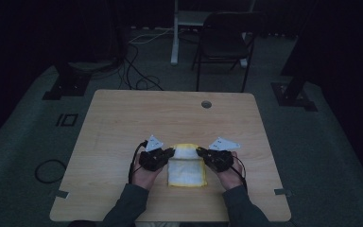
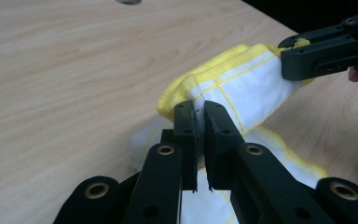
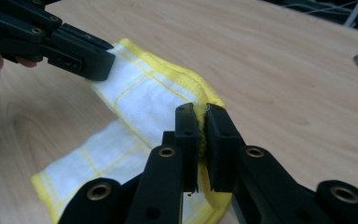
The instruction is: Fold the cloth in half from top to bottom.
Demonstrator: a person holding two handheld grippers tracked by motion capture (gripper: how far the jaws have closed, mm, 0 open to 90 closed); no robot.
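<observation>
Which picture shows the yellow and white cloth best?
The right gripper view: the cloth is close, bright, its lifted fold clear. The left gripper view also shows it close. The high view shows it small and dim between both claws.

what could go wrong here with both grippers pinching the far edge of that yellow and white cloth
1. The left gripper and the right gripper each pinch only a thin bit of the cloth near its yellow hem, so a corner could slip out.
2. If one hand gets ahead of the other, the fold may land crooked on the lower layer.
3. The loose lower layer on the table could drag and bunch.
</observation>
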